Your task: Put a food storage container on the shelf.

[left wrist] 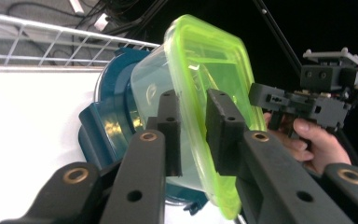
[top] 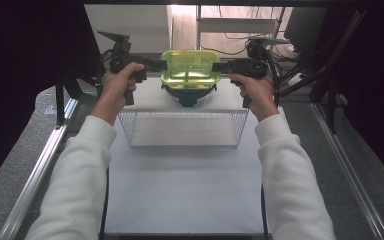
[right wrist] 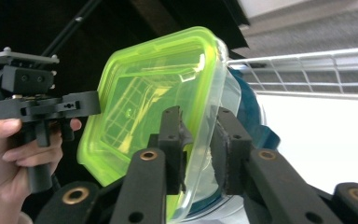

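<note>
A clear plastic container with a yellow-green lid point(top: 189, 67) is held at the far end of the white table point(top: 180, 185), directly above a dark teal bowl-shaped vessel point(top: 187, 94) on a white wire-mesh shelf point(top: 182, 127). The left hand-held gripper point(top: 156, 64) grasps its left rim and the right hand-held gripper point(top: 219, 66) its right rim, each with one jaw on the lid and one on the wall.

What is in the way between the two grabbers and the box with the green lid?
Nothing visible. The left gripper and the right gripper already have the rim of the clear box with the green lid between their jaws, one at each end. The box sits over a dark blue container on the white shelf.
</note>
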Demonstrator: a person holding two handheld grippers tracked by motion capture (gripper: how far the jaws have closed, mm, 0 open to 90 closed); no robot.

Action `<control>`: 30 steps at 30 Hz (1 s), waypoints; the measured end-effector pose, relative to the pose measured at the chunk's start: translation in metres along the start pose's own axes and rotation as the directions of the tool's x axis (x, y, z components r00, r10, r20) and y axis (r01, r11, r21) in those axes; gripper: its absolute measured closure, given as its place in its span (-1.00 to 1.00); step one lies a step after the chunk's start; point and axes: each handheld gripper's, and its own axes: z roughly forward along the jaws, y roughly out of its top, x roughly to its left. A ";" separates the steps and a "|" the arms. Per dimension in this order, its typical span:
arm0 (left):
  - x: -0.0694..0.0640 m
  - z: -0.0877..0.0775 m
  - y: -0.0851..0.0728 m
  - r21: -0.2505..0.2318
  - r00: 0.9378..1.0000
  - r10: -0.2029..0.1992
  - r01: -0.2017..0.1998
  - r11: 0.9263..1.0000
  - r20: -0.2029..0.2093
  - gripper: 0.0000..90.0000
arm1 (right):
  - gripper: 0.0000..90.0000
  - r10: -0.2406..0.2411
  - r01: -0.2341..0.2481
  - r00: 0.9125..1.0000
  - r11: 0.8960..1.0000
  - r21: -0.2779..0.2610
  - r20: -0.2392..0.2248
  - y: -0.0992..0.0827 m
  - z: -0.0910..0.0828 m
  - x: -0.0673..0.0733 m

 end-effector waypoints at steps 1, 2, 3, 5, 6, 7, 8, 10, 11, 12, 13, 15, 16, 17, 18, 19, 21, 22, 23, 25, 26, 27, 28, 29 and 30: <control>0.002 0.001 0.001 -0.002 1.000 -0.009 0.009 1.000 0.006 0.67 | 0.59 0.030 -0.030 1.000 1.000 0.000 -0.003 0.001 0.002 -0.002; 0.005 0.003 0.001 -0.007 1.000 -0.025 0.025 1.000 0.016 0.66 | 0.58 0.038 -0.038 0.999 0.999 0.001 -0.006 0.001 0.003 -0.004; 0.005 0.003 0.001 -0.007 1.000 -0.025 0.025 1.000 0.016 0.66 | 0.58 0.038 -0.038 0.999 0.999 0.001 -0.006 0.001 0.003 -0.004; 0.009 0.004 0.002 -0.014 0.999 -0.036 0.037 0.999 0.023 0.65 | 0.57 0.058 -0.058 0.998 0.998 0.003 -0.010 0.001 0.004 -0.006; 0.010 0.005 0.002 -0.016 0.999 -0.038 0.039 0.999 0.026 0.64 | 0.56 0.064 -0.064 0.998 0.998 0.006 -0.011 0.002 0.005 -0.007; 0.011 0.005 0.001 -0.022 0.999 -0.040 0.040 0.999 0.030 0.63 | 0.55 0.065 -0.065 0.998 0.998 0.004 -0.014 0.002 0.005 -0.007; 0.012 0.006 0.001 -0.026 0.999 -0.043 0.044 0.999 0.031 0.62 | 0.55 0.071 -0.071 0.997 0.997 0.005 -0.015 0.002 0.005 -0.008; 0.012 0.006 0.000 -0.029 0.999 -0.040 0.040 0.999 0.024 0.60 | 0.53 0.075 -0.074 0.997 0.997 0.007 -0.019 0.002 0.006 -0.009; 0.012 0.007 0.000 -0.029 0.999 -0.037 0.038 0.999 0.022 0.58 | 0.52 0.079 -0.079 0.997 0.997 0.009 -0.025 0.002 0.006 -0.009; 0.011 0.007 0.000 -0.031 0.999 -0.032 0.033 0.999 0.017 0.56 | 0.51 0.080 -0.080 0.996 0.997 0.008 -0.029 0.002 0.007 -0.010; 0.011 0.007 0.000 -0.033 1.000 -0.023 0.023 0.999 0.005 0.53 | 0.45 0.078 -0.077 0.997 0.997 0.006 -0.031 0.002 0.007 -0.010; 0.010 0.006 -0.001 -0.060 1.000 -0.006 0.005 0.998 -0.012 0.33 | 0.10 0.051 -0.052 0.998 0.998 -0.017 -0.044 0.002 0.007 -0.009; 0.009 0.005 -0.001 -0.078 0.999 -0.003 0.000 0.997 -0.034 0.14 | -0.10 0.042 -0.043 0.998 0.999 -0.034 -0.040 0.002 0.007 -0.008; 0.009 0.003 -0.001 -0.091 0.999 0.004 -0.009 0.996 -0.053 -0.01 | -0.23 0.028 -0.030 0.999 0.998 -0.049 -0.037 0.002 0.007 -0.008; 0.008 0.002 -0.001 -0.100 0.998 0.016 -0.022 0.995 -0.060 -0.16 | -0.33 0.022 -0.024 0.999 0.998 -0.064 -0.035 0.002 0.005 -0.007; 0.008 0.000 -0.002 -0.106 0.997 0.030 -0.037 0.994 -0.066 -0.26 | -0.39 0.009 -0.012 0.999 0.997 -0.082 -0.037 0.002 0.003 -0.007; 0.004 -0.006 -0.003 -0.114 0.996 0.064 -0.071 0.991 -0.070 -0.39 | -0.46 -0.026 0.019 0.998 0.994 -0.111 -0.059 0.001 -0.005 -0.005; 0.003 -0.009 -0.005 -0.118 0.995 0.075 -0.083 0.990 -0.071 -0.46 | -0.49 -0.042 0.034 0.997 0.992 -0.119 -0.068 0.000 -0.010 -0.004; 0.000 -0.013 -0.008 -0.132 0.993 0.092 -0.101 0.986 -0.070 -0.49 | -0.50 -0.057 0.048 0.996 0.991 -0.124 -0.069 -0.001 -0.014 -0.003; -0.008 -0.022 -0.017 -0.146 0.987 0.139 -0.150 0.978 -0.084 -0.51 | -0.53 -0.097 0.089 0.993 0.989 -0.120 -0.069 -0.005 -0.023 0.000; -0.010 -0.025 -0.022 -0.150 0.983 0.160 -0.173 0.974 -0.092 -0.54 | -0.54 -0.123 0.116 0.991 0.986 -0.117 -0.059 -0.008 -0.028 0.002; -0.011 -0.029 -0.027 -0.146 0.979 0.179 -0.193 0.970 -0.101 -0.54 | -0.54 -0.151 0.144 0.987 0.983 -0.117 -0.050 -0.011 -0.034 0.004; -0.013 -0.033 -0.032 -0.140 0.974 0.199 -0.214 0.967 -0.110 -0.54 | -0.54 -0.173 0.167 0.984 0.980 -0.112 -0.043 -0.014 -0.039 0.004; -0.014 -0.036 -0.037 -0.137 0.970 0.213 -0.228 0.964 -0.114 -0.54 | -0.54 -0.190 0.184 0.981 0.977 -0.107 -0.043 -0.018 -0.044 0.005; -0.015 -0.040 -0.044 -0.124 0.967 0.231 -0.244 0.962 -0.112 -0.54 | -0.54 -0.206 0.201 0.978 0.974 -0.102 -0.044 -0.022 -0.049 0.005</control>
